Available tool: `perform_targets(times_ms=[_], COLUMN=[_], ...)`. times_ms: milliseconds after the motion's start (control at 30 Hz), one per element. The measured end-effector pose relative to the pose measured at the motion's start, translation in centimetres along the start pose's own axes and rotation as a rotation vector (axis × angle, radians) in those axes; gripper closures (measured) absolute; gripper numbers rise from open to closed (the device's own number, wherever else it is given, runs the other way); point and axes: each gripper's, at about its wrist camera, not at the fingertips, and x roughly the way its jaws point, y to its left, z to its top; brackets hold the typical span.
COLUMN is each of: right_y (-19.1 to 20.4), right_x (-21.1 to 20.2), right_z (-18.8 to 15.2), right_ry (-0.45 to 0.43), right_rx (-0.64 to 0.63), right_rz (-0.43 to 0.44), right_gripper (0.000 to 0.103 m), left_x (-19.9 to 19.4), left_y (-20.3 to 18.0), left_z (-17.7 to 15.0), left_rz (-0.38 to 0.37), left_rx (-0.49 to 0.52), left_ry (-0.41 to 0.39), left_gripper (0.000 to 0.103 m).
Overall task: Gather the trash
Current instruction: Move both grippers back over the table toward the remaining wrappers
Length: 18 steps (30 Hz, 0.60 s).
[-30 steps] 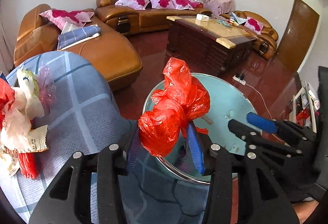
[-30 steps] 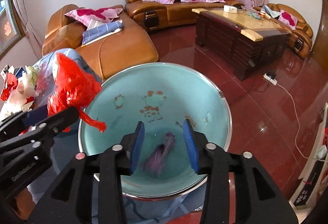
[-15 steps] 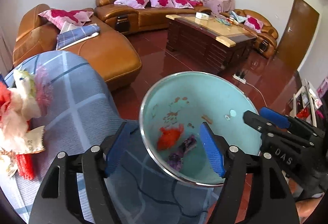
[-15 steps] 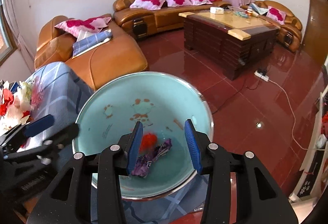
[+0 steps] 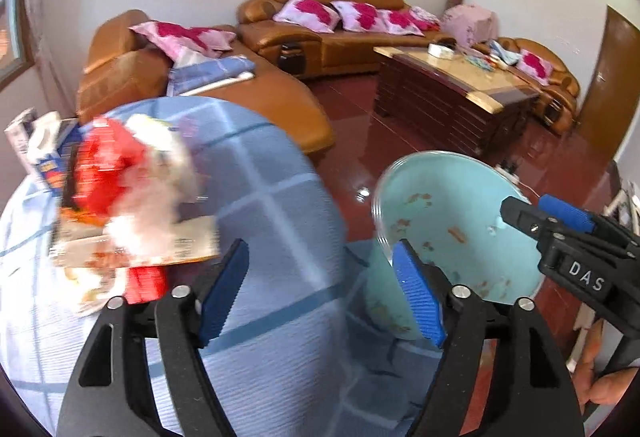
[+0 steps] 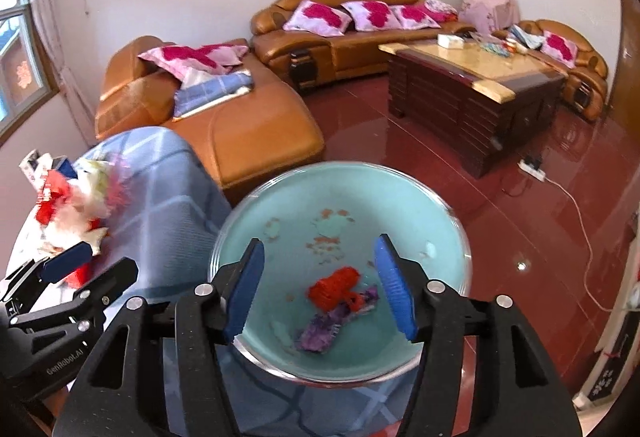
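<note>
Trash in the teal basin (image 6: 440, 237) now counts two pieces: the red bag (image 6: 334, 291), dropped a moment ago by the left gripper (image 5: 320, 297), beside a purple wrapper (image 6: 332, 325). Both grippers are empty, jaws opening; the right gripper (image 6: 320, 287) hovers above. Remaining litter (image 5: 128, 197) lies at ten o'clock on the blue cloth (image 5: 260, 197), likely next.

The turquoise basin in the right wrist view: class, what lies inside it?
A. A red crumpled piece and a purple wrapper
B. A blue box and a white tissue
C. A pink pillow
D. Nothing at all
A: at the bottom of the turquoise basin, a red crumpled piece lies against a purple wrapper.
</note>
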Motion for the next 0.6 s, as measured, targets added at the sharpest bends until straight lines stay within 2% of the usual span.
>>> perform_targets(times_ms=[267, 600], right_y=[6.6, 14.0], right_x=[-0.6, -1.2], right_z=[0.8, 0.6], right_ry=[-0.011, -0.025], right_rx=[-0.084, -0.196], right_rz=[0.106, 0.206], right_gripper=[0.045, 0.045], left_x=[-3.0, -5.3], left_y=[5.2, 11.6], left_z=[-0.5, -2.8], left_rz=[0.088, 0.168], left_rx=[-0.062, -0.155], left_ry=[-0.037, -0.031], left_gripper=[0.029, 0.029])
